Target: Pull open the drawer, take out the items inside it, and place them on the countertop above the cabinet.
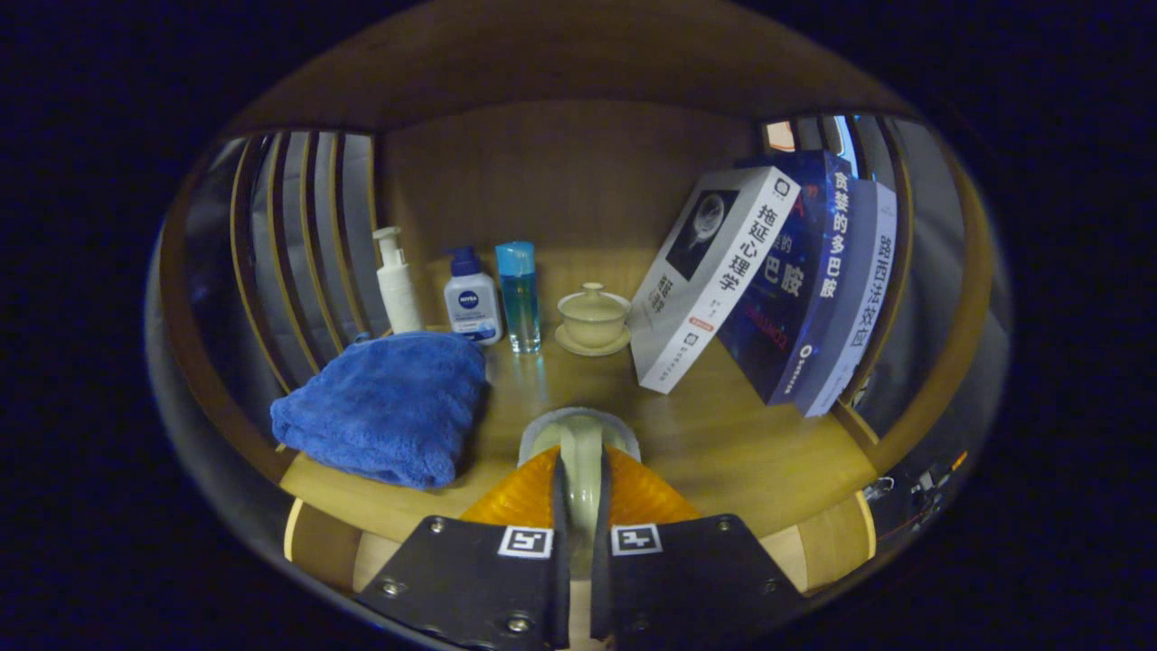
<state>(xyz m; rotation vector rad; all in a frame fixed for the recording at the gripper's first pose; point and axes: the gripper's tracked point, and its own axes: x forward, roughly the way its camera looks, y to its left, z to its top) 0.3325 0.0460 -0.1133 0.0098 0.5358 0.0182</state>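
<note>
My gripper [579,475] is shut on a pale ceramic cup [578,432]. Both orange fingers [522,495] press on its wall, and its rounded rim sticks out just ahead of them. The cup hangs over the near part of the wooden countertop [723,434]; I cannot tell whether it touches the wood. A folded blue towel [389,405] lies just ahead of the fingers to the left. Beyond them stands a lidded tea bowl on a saucer [593,316].
At the back, past the towel, stand a white pump bottle [397,282], a white bottle with a blue cap [472,298] and a blue clear bottle [520,297]. Three books [777,280] lean against the right slatted side. Bare wood lies between the cup and the books.
</note>
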